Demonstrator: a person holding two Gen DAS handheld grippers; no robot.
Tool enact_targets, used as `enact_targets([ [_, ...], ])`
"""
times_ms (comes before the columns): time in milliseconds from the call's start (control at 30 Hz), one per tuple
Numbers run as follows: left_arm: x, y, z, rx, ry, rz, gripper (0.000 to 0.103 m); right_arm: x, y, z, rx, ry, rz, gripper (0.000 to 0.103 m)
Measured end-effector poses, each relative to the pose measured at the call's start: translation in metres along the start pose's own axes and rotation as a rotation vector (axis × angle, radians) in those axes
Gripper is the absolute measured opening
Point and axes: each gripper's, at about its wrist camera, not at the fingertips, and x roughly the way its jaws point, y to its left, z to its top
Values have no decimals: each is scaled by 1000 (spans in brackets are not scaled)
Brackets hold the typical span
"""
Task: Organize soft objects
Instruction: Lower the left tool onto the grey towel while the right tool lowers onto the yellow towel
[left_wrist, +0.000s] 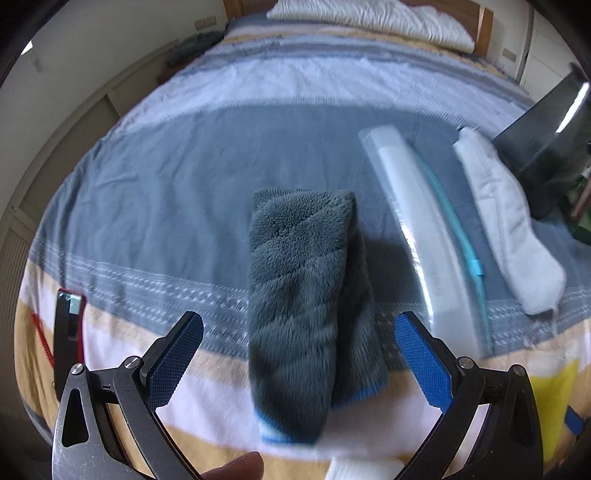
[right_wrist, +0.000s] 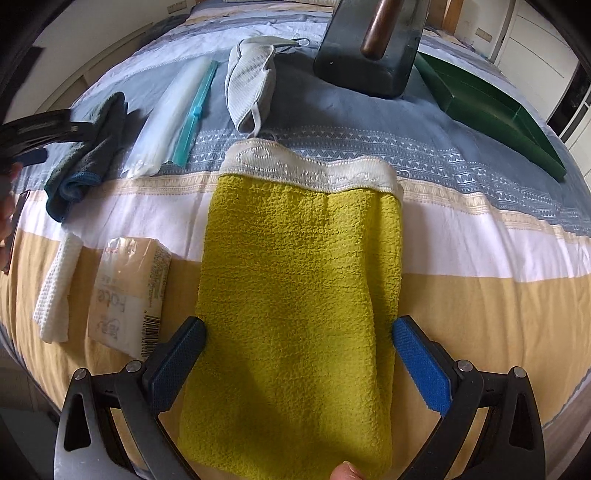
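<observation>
A folded grey-blue fluffy cloth (left_wrist: 303, 295) lies on the striped bedspread, between the spread fingers of my open left gripper (left_wrist: 299, 354). The same cloth (right_wrist: 88, 155) shows at the left of the right wrist view. A yellow-green textured mitt with a white cuff (right_wrist: 299, 295) lies flat between the fingers of my open right gripper (right_wrist: 299, 354); neither pad presses it. A clear zip bag with a teal slider (left_wrist: 424, 236) (right_wrist: 173, 118) and a white mesh pouch (left_wrist: 506, 221) (right_wrist: 251, 81) lie farther up the bed.
A dark box (right_wrist: 369, 48) and a green tray (right_wrist: 491, 110) stand at the far right. A tissue pack (right_wrist: 129, 295) and a white waffle cloth (right_wrist: 55, 291) lie at the left. A red-edged phone (left_wrist: 68, 332) rests by the bed's edge. A white pillow (left_wrist: 369, 18) lies at the head.
</observation>
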Motion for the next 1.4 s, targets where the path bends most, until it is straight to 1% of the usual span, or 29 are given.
enact_targets([
  [200, 34, -2, 6, -1, 81, 22, 102, 9, 0, -2, -3, 18, -8, 103],
  [300, 46, -2, 6, -16, 117, 10, 102, 16, 1, -2, -5, 28, -18, 103],
  [400, 52, 0, 6, -35, 133, -5, 102, 20, 3, 0, 7, 38, -24, 103],
  [500, 53, 0, 6, -27, 140, -9, 102, 21, 5, 4, 12, 43, -26, 103],
  [633, 55, 3, 10, -16, 143, -15, 102, 18, 13, 9, -5, 27, -11, 103],
  [800, 59, 4, 13, -12, 140, -15, 102, 30, 29, 8, -52, 37, -83, 103],
  [900, 60, 1, 10, -16, 141, -21, 102, 33, 42, 9, -93, 32, -104, 103],
  [967, 62, 4, 11, -17, 146, -23, 102, 39, 44, 8, -100, 34, -113, 103],
  [1067, 59, 5, 10, -16, 152, -24, 102, 43, 42, 6, -87, 32, -95, 103],
  [1300, 65, 3, 11, -11, 145, -8, 102, 48, 37, 5, -89, 37, -90, 103],
  [1400, 65, 2, 9, -11, 143, -7, 102, 46, 32, 10, -91, 38, -89, 103],
])
